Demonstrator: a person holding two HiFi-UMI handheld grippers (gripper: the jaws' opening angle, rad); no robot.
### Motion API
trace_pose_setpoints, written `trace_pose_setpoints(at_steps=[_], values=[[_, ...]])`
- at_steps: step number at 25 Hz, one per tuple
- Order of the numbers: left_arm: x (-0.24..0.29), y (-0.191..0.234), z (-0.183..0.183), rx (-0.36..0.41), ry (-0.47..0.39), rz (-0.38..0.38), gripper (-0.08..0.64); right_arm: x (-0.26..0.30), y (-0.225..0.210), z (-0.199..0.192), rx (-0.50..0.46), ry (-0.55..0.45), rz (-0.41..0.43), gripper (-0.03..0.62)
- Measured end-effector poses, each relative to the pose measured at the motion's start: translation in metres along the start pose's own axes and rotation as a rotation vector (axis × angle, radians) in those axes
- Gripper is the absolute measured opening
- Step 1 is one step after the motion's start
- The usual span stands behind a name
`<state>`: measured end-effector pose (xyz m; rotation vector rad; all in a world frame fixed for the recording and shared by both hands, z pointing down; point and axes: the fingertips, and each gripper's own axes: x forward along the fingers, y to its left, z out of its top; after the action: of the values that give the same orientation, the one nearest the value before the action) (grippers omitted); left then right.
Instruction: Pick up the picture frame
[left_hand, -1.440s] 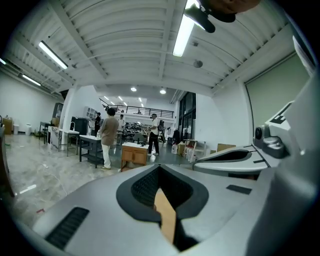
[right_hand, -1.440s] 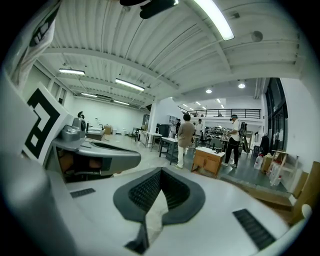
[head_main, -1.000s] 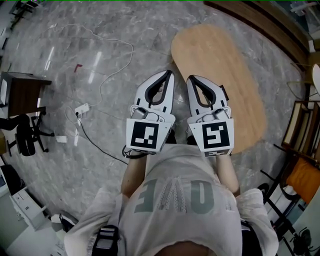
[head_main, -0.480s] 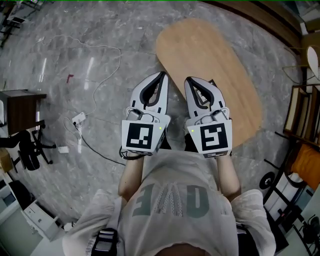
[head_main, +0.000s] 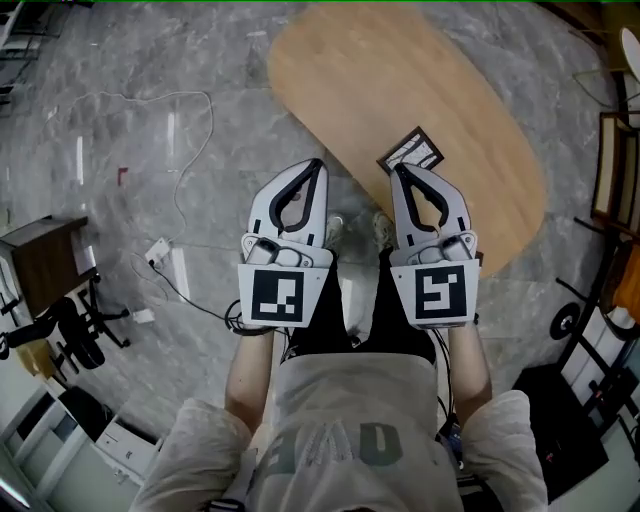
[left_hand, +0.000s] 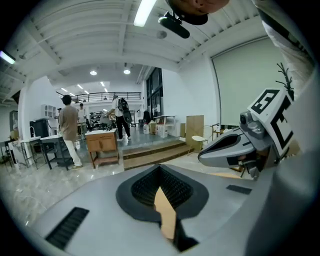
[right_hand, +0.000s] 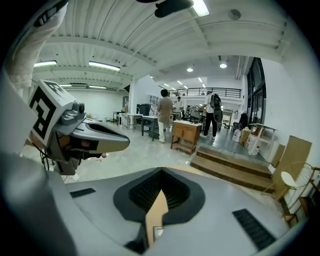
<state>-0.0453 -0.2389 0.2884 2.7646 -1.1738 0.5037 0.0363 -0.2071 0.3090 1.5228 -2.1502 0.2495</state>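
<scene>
The picture frame (head_main: 411, 152) lies on the table (head_main: 450, 80), close to the table's near edge. The right gripper (head_main: 400, 170) is at that edge, just before the frame. The left gripper (head_main: 315, 163) is beside it on the left, off the table, over the floor (head_main: 100, 200). A cable (head_main: 170, 94) lies on the floor farther left.

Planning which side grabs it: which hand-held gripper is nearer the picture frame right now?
Right. The right hand-held gripper points at the picture frame, tips just short of it; the left hand-held gripper lies off to its left, by the table edge.
</scene>
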Motion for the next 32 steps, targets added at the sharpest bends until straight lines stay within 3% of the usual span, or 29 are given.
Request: trace_pose_setpoints(at_steps=[8,12,15,19,23,27,32], values=[[0.07,-0.057,-0.083,0.094,0.05,-0.167,0.009,0.028,-0.034,-0.114,0.092,0.042,-0.127,0.006],[0.088,-0.09,-0.123,0.029,0.082,-0.242,0.009,0.031,-0.036,-0.165,0.163,0.061,-0.188,0.006],[0.094,-0.113,-0.153,0.102,0.12,-0.309,0.009,0.029,-0.029,-0.199,0.201,0.085,-0.213,0.006],[0.107,-0.13,-0.182,0.111,0.131,-0.317,0.009,0.025,-0.023,-0.237,0.213,0.106,-0.218,0.006],[0.119,-0.143,-0.202,0.119,0.134,-0.359,0.009,0.023,-0.016,-0.263,0.269,0.119,-0.235,0.006],[0.124,-0.155,-0.218,0.23,0.163,-0.428,0.009,0.022,-0.012,-0.278,0.297,0.139,-0.226,0.006],[0.131,-0.161,-0.219,0.193,0.148,-0.443,0.009,0.02,-0.019,-0.281,0.307,0.128,-0.242,0.006]])
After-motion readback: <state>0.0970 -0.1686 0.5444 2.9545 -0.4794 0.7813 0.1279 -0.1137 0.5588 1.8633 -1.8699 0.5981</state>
